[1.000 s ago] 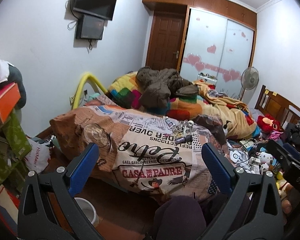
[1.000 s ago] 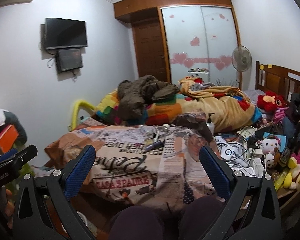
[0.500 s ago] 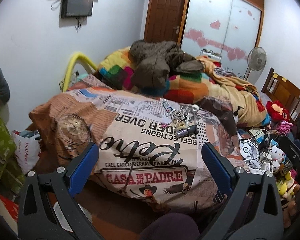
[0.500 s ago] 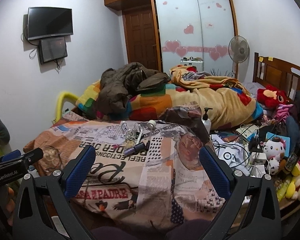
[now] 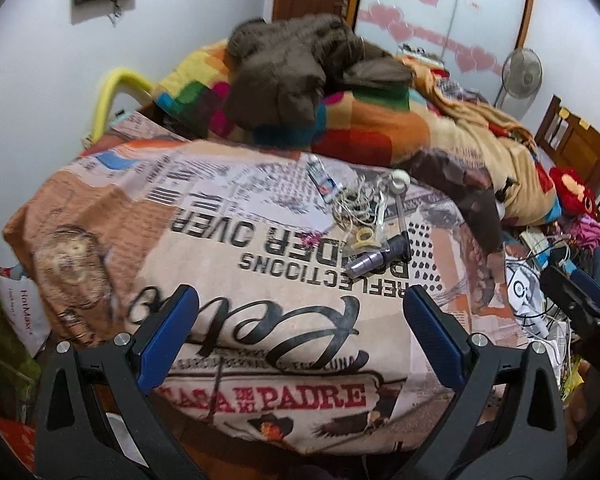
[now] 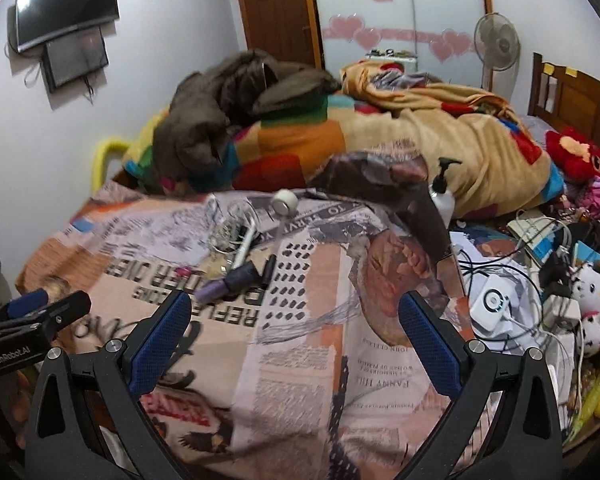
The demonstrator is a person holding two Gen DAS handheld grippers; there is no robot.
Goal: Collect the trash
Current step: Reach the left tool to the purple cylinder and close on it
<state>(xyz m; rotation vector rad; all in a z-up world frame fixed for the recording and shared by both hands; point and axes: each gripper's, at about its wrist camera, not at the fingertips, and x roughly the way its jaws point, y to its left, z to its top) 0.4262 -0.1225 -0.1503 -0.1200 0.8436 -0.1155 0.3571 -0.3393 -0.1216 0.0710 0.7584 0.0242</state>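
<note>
A small heap of litter lies on the printed bedspread (image 5: 260,288): a tangle of white cord (image 5: 354,206), a squeezed tube (image 5: 321,180), a roll of tape (image 5: 399,178), a purple cylinder (image 5: 370,261) and a black pen. The same heap shows in the right wrist view, with the cord (image 6: 228,232), the tape roll (image 6: 285,201) and the purple cylinder (image 6: 224,282). My left gripper (image 5: 300,330) is open and empty, short of the heap. My right gripper (image 6: 294,328) is open and empty, over the bedspread (image 6: 300,360) to the right of the heap.
Piled blankets and a brown coat (image 5: 296,64) fill the far half of the bed. A pump bottle (image 6: 442,196), cables, a white device (image 6: 490,304) and plush toys (image 6: 592,292) crowd the right side. A white bag (image 5: 24,308) stands at the left.
Both grippers have moved forward and lower toward the bed, so the litter heap is now nearer and larger. Both jaws have stayed open.
</note>
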